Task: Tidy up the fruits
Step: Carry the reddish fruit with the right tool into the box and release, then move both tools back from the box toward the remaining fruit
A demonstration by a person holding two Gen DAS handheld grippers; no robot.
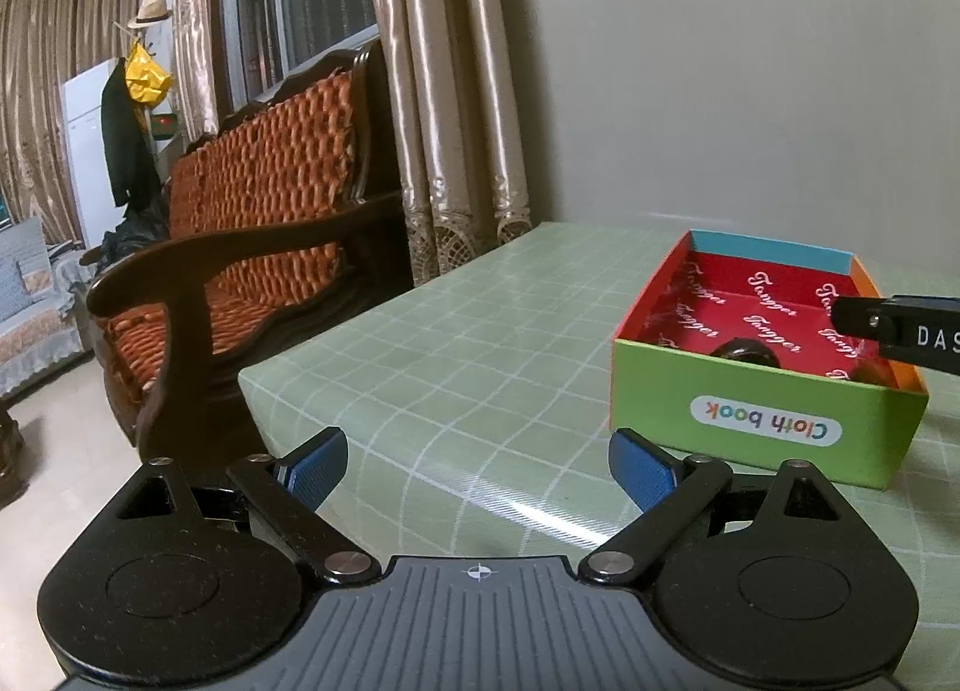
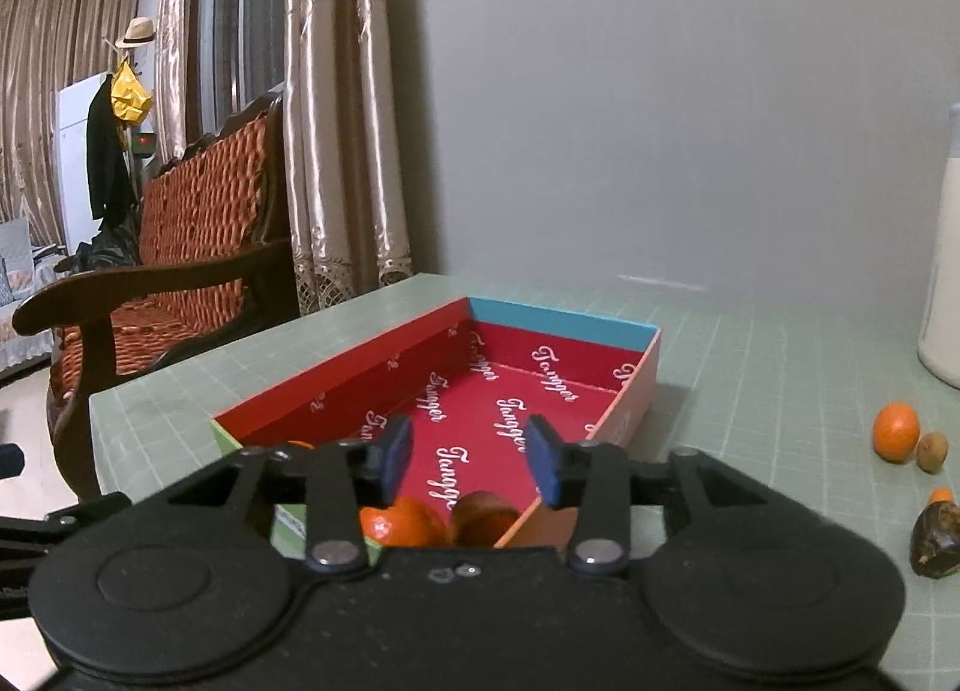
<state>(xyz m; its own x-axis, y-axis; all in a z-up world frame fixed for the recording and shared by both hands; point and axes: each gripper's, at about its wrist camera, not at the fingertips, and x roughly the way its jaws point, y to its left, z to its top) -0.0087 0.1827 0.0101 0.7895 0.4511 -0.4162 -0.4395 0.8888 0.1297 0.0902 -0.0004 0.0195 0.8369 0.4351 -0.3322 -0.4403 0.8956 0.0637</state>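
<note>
A shallow box [image 1: 762,427] with a green outer wall and a red printed lining stands on the green checked table. In the left wrist view a dark fruit [image 1: 744,352] lies inside it. My left gripper [image 1: 480,469] hovers open over bare tablecloth, left of the box, with nothing between its fingers. My right gripper [image 2: 471,451] is open above the near end of the box [image 2: 360,385]; an orange [image 2: 408,523] and a brown fruit [image 2: 483,514] lie in the box beneath it, untouched. One of its fingers [image 1: 894,325] reaches over the box from the right.
To the right of the box, an orange [image 2: 895,431], a small brown fruit [image 2: 932,452] and a dark fruit [image 2: 935,547] lie on the table. A white container [image 2: 945,283] stands at the far right. A wooden sofa [image 1: 258,223] sits beyond the table's left edge.
</note>
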